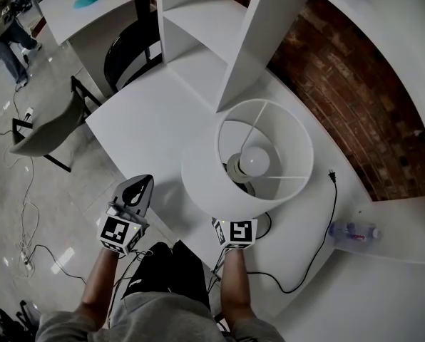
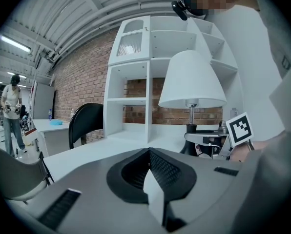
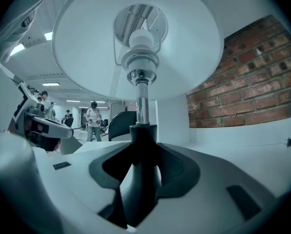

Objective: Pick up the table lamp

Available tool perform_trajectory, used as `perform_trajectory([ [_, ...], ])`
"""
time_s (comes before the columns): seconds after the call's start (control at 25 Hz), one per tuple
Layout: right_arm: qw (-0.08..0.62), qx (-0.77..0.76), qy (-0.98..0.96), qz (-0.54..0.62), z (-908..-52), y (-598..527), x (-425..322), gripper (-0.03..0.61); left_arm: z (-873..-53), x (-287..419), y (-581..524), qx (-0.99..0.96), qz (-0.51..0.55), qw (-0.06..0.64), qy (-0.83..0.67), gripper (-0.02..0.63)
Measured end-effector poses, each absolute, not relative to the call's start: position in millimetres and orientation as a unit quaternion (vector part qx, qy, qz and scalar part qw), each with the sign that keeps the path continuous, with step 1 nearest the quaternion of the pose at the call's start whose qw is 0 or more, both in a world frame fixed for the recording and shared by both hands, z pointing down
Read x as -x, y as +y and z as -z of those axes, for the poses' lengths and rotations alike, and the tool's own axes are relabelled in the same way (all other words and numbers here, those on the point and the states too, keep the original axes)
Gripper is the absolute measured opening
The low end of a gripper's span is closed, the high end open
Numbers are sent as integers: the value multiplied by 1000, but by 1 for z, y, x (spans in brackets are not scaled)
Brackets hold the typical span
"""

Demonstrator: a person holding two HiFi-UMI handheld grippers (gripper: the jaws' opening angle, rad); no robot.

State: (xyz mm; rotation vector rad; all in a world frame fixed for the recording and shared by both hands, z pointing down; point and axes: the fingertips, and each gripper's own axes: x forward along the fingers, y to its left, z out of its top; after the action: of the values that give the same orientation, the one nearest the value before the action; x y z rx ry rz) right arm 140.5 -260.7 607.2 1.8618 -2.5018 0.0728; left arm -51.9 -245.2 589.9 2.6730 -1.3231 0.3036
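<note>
The table lamp (image 1: 266,155) stands on the white table (image 1: 148,127), its white shade open to the head view with the bulb (image 1: 254,161) inside. My right gripper (image 3: 138,179) reaches in under the shade, its marker cube (image 1: 235,231) showing at the shade's near rim. Its jaws are shut on the lamp's black stem (image 3: 143,135), just above the base. My left gripper (image 1: 141,185) hovers at the table's near edge, left of the lamp, shut and holding nothing. From the left gripper (image 2: 150,179) the lamp (image 2: 192,82) is seen at the right.
A white shelf unit (image 1: 198,27) stands behind the lamp against a brick wall (image 1: 355,98). The lamp's black cord (image 1: 319,241) loops right to a loose plug (image 1: 332,174). A plastic bottle (image 1: 351,230) lies at the right. A black chair (image 1: 130,48) and a grey chair (image 1: 48,127) stand left.
</note>
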Motion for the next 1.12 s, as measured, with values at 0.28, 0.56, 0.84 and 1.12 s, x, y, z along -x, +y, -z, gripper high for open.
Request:
perform_trajectory([
  [0.28,8,-598,-802,-7,-600,-255,-142,166,-594,48,-240,-894,-100,73,-431,3],
  [0.56,29,-589,-808,16,-587,-246,-136,166,-584,51,-238,-894,-93,75,-433,3],
  [0.84,28,-589,-808,1,-558,-235,-126,166,-550,56,-232,-896,-87,73,-428,3],
  [1.12,31,-592,-805,-4,-510,-219,-119,166,-505,68,-224,-895,-81,72,-433,3],
])
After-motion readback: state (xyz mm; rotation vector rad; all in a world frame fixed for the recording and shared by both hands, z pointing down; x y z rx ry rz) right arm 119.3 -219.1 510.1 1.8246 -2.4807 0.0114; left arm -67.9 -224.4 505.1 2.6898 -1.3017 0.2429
